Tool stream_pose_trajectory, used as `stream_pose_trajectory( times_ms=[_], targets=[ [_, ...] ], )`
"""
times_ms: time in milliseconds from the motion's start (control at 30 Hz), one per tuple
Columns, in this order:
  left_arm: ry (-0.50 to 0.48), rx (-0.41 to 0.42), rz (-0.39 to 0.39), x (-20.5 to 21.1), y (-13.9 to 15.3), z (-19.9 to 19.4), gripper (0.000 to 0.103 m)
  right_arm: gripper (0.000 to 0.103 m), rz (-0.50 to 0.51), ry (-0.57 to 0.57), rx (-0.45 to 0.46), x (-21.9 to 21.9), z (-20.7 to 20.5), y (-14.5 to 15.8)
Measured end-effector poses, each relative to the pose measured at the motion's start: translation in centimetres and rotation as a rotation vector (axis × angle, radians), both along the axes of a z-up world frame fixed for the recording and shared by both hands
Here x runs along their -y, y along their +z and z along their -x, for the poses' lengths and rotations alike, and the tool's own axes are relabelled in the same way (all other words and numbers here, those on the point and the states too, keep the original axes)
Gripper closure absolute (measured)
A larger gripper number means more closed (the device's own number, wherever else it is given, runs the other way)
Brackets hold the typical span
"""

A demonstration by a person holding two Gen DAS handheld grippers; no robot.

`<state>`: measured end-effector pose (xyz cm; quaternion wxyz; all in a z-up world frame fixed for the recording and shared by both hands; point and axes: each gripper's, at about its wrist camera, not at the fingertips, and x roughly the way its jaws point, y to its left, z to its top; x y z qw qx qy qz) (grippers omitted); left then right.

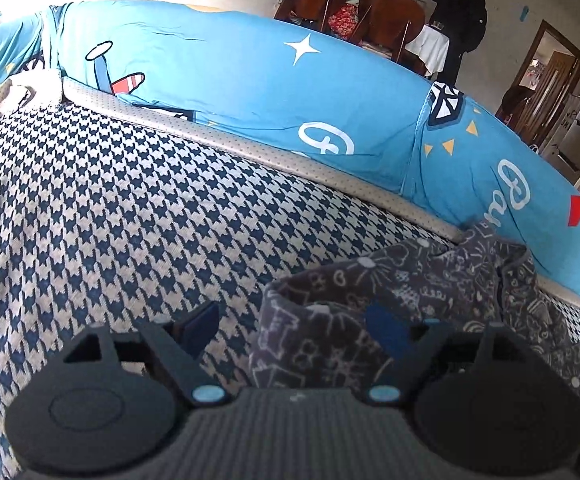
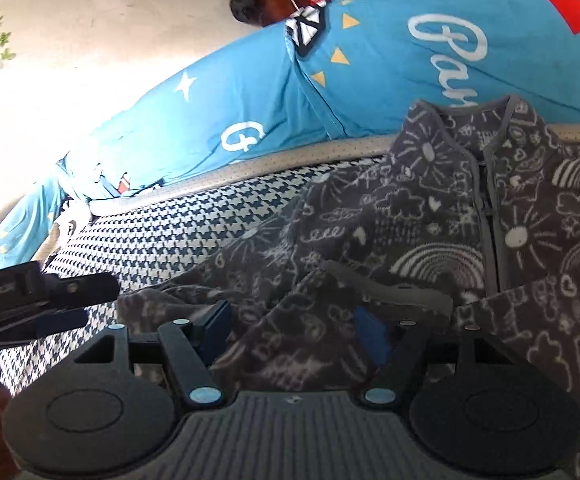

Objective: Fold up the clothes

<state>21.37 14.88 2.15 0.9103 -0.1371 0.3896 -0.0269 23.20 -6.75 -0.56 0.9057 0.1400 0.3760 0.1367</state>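
A grey fleece jacket (image 2: 429, 216) with white doodles and a grey zip lies crumpled on the houndstooth cover (image 2: 178, 224), collar toward the blue quilt. My right gripper (image 2: 293, 326) is open, its blue pads either side of a fold of the jacket's near edge. In the left wrist view the jacket (image 1: 429, 288) sits at the lower right. A sleeve end reaches between the fingers of my open left gripper (image 1: 291, 328), which hovers low over the cover (image 1: 110, 220). The left gripper (image 2: 90, 300) also shows at the left edge of the right wrist view, beside the jacket's left end.
A rolled blue cartoon-print quilt (image 1: 250, 80) runs along the far side, behind a beige piped edge (image 1: 250, 152). Beyond it stand brown chairs (image 1: 389, 12), a table with a white cloth (image 1: 429, 46), a person in dark clothes (image 1: 461, 12) and a doorway (image 1: 545, 80).
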Motion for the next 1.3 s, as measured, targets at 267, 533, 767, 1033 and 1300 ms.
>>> stream_pose_trajectory(
  times_ms=[267,533,767,1033,1300],
  targets=[
    [-0.013,-0.008,-0.011,0.4,-0.1,0.0,0.019,0.054,0.069,-0.039,-0.014,-0.4,-0.5,-0.7],
    [-0.016,-0.007,-0.008,0.5,-0.2,0.2,0.019,0.079,0.059,-0.053,-0.013,0.1,0.3,-0.3],
    [0.005,-0.016,-0.002,0.3,-0.4,0.2,0.019,0.081,0.061,-0.044,-0.017,0.4,0.9,-0.1],
    [0.026,-0.034,0.011,-0.2,-0.6,-0.1,0.019,0.082,0.075,-0.048,-0.016,0.2,0.7,-0.5],
    [0.047,-0.014,0.022,-0.5,-0.2,0.0,0.019,0.094,0.025,-0.057,0.089,1.4,2.4,3.0]
  ],
)
